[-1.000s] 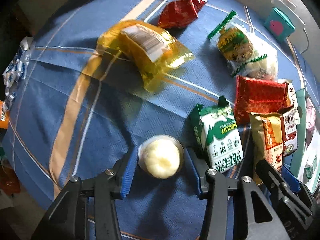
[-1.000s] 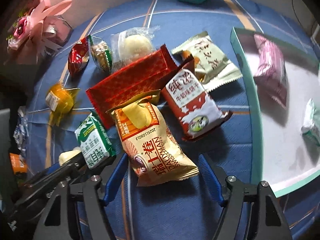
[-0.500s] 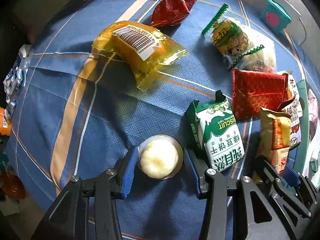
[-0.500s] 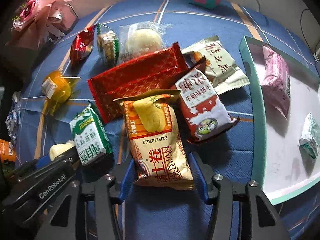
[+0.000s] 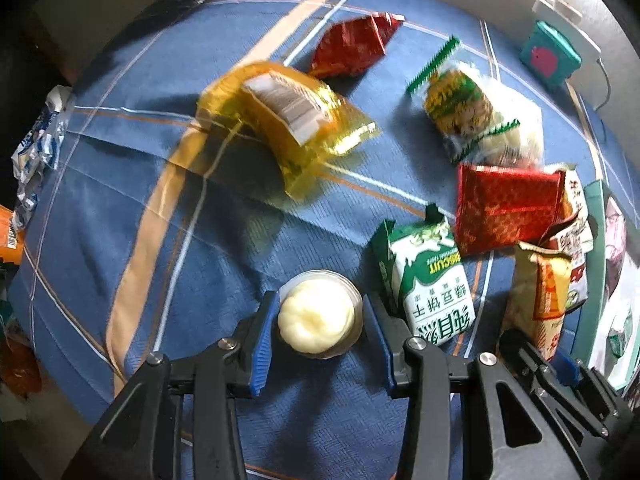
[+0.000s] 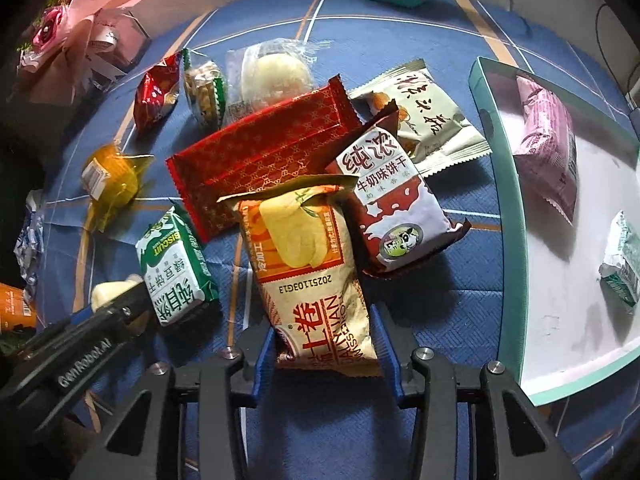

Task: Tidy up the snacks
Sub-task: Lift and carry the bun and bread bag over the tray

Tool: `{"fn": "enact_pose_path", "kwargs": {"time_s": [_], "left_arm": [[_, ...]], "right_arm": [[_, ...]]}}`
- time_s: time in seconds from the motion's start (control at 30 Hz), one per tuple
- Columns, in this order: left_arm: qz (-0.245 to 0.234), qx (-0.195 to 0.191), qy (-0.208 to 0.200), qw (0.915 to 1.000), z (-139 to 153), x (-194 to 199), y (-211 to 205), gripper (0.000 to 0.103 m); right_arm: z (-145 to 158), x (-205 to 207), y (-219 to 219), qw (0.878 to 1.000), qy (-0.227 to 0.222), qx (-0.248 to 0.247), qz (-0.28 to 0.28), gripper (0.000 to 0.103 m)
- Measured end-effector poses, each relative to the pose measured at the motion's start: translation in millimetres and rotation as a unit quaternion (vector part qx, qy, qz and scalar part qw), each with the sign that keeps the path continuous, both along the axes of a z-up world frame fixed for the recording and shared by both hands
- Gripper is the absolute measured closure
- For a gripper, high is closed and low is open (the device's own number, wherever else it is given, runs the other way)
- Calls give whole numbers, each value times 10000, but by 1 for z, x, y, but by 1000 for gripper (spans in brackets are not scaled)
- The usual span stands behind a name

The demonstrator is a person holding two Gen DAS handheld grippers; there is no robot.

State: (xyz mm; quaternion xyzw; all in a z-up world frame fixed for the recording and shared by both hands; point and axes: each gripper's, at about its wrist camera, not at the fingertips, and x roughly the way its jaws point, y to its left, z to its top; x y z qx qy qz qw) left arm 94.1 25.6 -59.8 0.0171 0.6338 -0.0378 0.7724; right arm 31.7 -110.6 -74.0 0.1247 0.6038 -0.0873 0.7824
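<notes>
Gripping the egg-roll snack bag [image 6: 316, 276] by its lower end, my right gripper [image 6: 326, 354] has its blue pads pressed against both sides of the packet, which lies lengthwise on the blue plaid cloth [image 6: 460, 320] with its top end resting on the long red wrapper [image 6: 264, 156]. Touching its right side sits the milk biscuit pack [image 6: 394, 208], and to its left, just apart, the green biscuit pack [image 6: 174, 268]. Off to the right lies the teal-rimmed tray [image 6: 502, 200], holding a pink packet [image 6: 546, 140] and a small green-and-white packet [image 6: 622, 260].

My left gripper [image 5: 320, 326] is clenched on the round pastry cup [image 5: 318, 316], both blue pads touching its clear plastic rim, the cup seated on the cloth just left of the green biscuit pack. Farther out on the cloth lie a yellow cellophane packet [image 5: 288, 120], blurred, a small red foil packet [image 5: 352, 50], a green-edged clear packet [image 5: 460, 102], and a teal box [image 5: 550, 56] by the wall. A pink-ribboned gift [image 6: 76, 40] stands at the far left corner in the right wrist view.
</notes>
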Motion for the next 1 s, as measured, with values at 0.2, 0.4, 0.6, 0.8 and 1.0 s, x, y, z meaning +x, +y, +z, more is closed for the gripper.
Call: {"fn": "enact_pose_path", "kwargs": {"time_s": [0.2,0.4,0.6,0.8,1.0], "left_arm": [[125,-125,-191,9997,18,1,11,59],[196,-241,-320,9990,32,3,23,59],[272,-372,-538,9975,56,-4,31,59],[282,-456,-871,9948,79,-6,33,59],[145,-539,-1112,9922,94,-11,16,59]], "right_arm": [[4,-4,-10,9994,-50,329,-22,63],[16,-9,-17,9985,-162,514,-49,64],[37,-14,-28,9974,-364,625,-49,64],[68,-26,-33,9956,-700,624,-79,64],[92,-35,-45,9943,-917,508,-202,64]]}}
